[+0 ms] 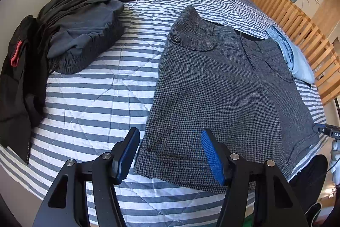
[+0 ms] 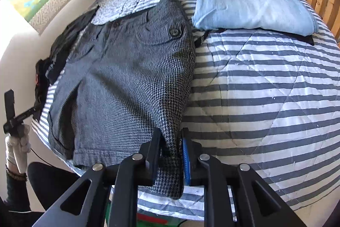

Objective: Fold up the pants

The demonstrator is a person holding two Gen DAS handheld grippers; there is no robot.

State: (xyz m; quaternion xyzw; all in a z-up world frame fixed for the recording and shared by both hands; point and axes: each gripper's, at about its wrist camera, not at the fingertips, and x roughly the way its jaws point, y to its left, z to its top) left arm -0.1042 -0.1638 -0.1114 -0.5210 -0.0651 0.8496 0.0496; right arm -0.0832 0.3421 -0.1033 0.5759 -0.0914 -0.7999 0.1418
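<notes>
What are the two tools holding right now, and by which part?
The right tool is shut on the houndstooth shorts at the hem corner of one leg. The left tool is open above the other leg's hem, holding nothing.

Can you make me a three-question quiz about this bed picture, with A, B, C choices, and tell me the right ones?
1. Where is the light blue folded cloth?
A. On the checked shorts
B. On the bed beside the shorts, near the wooden slats
C. On the floor

2. What colour are the pads on the gripper fingers?
A. Red
B. Yellow
C. Blue

3. What is the right gripper doing?
A. Pinching the hem of the shorts
B. Hanging open over the bed
C. Holding the dark clothes pile

Answers:
1 B: the light blue folded cloth lies on the striped quilt next to the checked shorts, by the wooden slats.
2 C: the open left gripper shows blue pads.
3 A: the right gripper is shut with checked cloth between its fingers.
</notes>
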